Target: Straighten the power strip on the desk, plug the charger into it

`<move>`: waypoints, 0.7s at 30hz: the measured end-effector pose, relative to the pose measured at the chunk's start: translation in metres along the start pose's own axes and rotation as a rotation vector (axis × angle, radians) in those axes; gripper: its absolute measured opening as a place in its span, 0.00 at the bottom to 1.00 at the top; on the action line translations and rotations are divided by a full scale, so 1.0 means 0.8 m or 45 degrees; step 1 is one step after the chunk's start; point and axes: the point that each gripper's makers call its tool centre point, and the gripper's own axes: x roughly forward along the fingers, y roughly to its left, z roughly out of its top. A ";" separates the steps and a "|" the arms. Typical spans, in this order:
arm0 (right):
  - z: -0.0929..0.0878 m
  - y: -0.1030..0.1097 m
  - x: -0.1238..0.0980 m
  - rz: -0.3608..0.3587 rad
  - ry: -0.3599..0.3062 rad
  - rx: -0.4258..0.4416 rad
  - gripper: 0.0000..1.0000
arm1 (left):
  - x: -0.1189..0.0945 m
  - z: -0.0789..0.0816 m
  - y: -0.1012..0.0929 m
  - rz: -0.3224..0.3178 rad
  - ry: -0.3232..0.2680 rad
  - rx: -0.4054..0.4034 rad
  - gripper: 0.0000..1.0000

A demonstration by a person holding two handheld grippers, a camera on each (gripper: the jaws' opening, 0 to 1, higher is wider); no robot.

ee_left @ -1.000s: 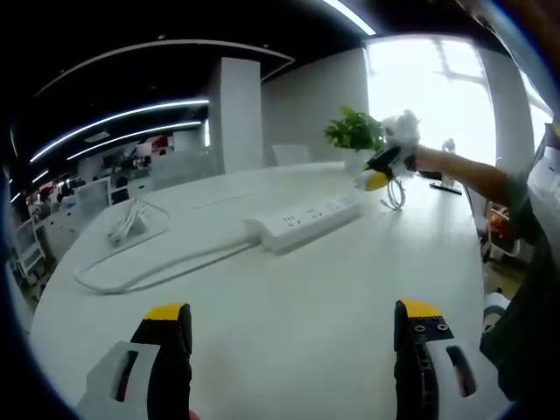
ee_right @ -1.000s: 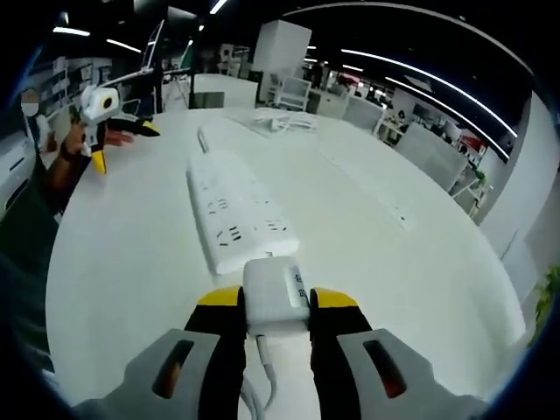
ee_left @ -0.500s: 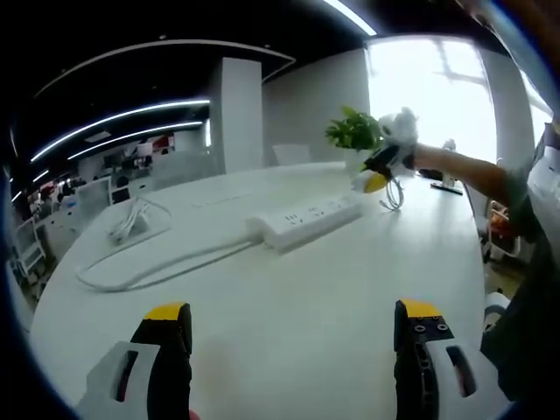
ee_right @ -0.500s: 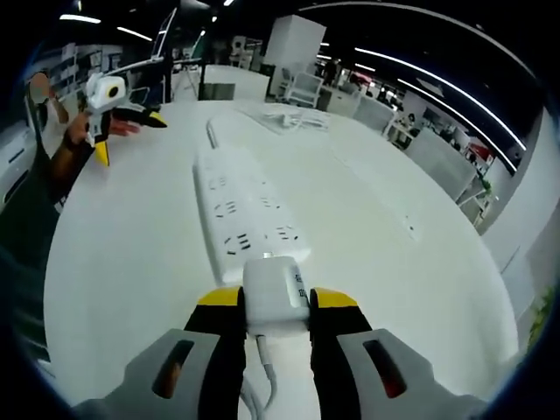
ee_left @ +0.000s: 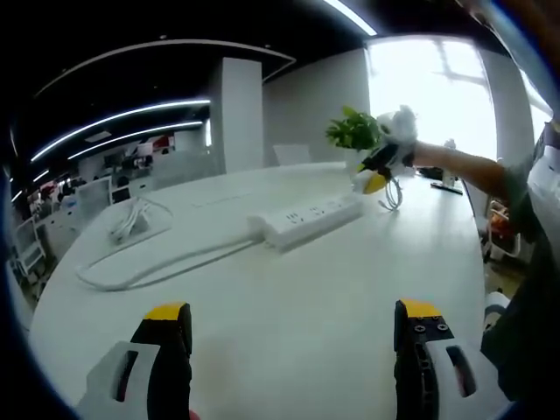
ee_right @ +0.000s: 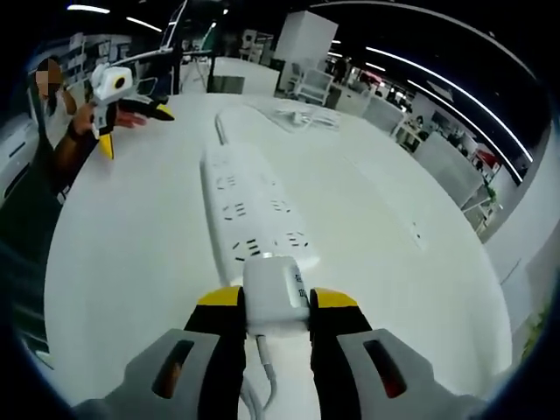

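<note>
A long white power strip (ee_right: 249, 210) lies on the white desk (ee_right: 131, 262), running away from my right gripper (ee_right: 276, 302). That gripper is shut on a white charger (ee_right: 275, 293), held just over the strip's near end; the charger's cord (ee_right: 262, 385) trails back between the jaws. In the left gripper view the same power strip (ee_left: 308, 219) lies across the middle of the desk (ee_left: 289, 324), with its cable (ee_left: 157, 267) curving off to the left. My left gripper (ee_left: 293, 337) hovers open above the desk, far from the strip. The right gripper (ee_left: 378, 168) shows beyond the strip's right end.
A coiled white cable (ee_left: 127, 223) rests at the desk's left side, seen as a bundle (ee_right: 297, 116) past the strip's far end. A green plant (ee_left: 354, 133) stands at the back. The left gripper (ee_right: 118, 96) and a hand appear upper left in the right gripper view.
My right gripper has moved forward with the charger, now over the strip's near end. The left gripper has not moved.
</note>
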 end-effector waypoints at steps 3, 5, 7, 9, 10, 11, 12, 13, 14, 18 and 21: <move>0.001 0.001 0.001 0.002 0.011 -0.012 0.26 | 0.000 0.000 0.001 0.001 -0.001 0.000 0.99; 0.002 0.003 0.002 0.004 0.017 -0.021 0.26 | -0.001 0.000 0.000 0.001 -0.002 0.000 0.99; 0.003 0.004 0.003 0.011 0.032 -0.033 0.26 | 0.000 -0.001 -0.001 -0.003 -0.001 0.000 0.99; 0.003 0.005 0.004 0.013 0.046 -0.047 0.26 | 0.000 -0.001 -0.002 -0.005 0.001 0.004 0.99; 0.004 0.006 0.005 0.017 0.052 -0.052 0.26 | 0.000 -0.001 -0.002 -0.007 0.001 0.004 0.99; 0.005 0.007 0.005 0.022 0.059 -0.057 0.26 | 0.000 -0.001 -0.003 -0.008 0.000 0.003 0.99; 0.007 0.007 0.005 0.022 0.065 -0.068 0.26 | 0.000 -0.002 -0.002 -0.007 0.000 0.003 0.99; 0.007 0.008 0.006 0.026 0.070 -0.074 0.26 | 0.000 -0.002 -0.002 -0.006 0.000 0.003 0.99; 0.008 0.008 0.007 0.028 0.074 -0.078 0.26 | 0.000 -0.002 -0.002 -0.005 0.000 0.002 0.99; 0.009 0.011 0.010 0.035 0.093 -0.103 0.26 | -0.001 -0.003 -0.001 -0.003 0.000 0.001 0.99; 0.010 0.013 0.011 0.040 0.112 -0.118 0.26 | -0.002 -0.004 -0.001 -0.001 0.000 0.001 0.99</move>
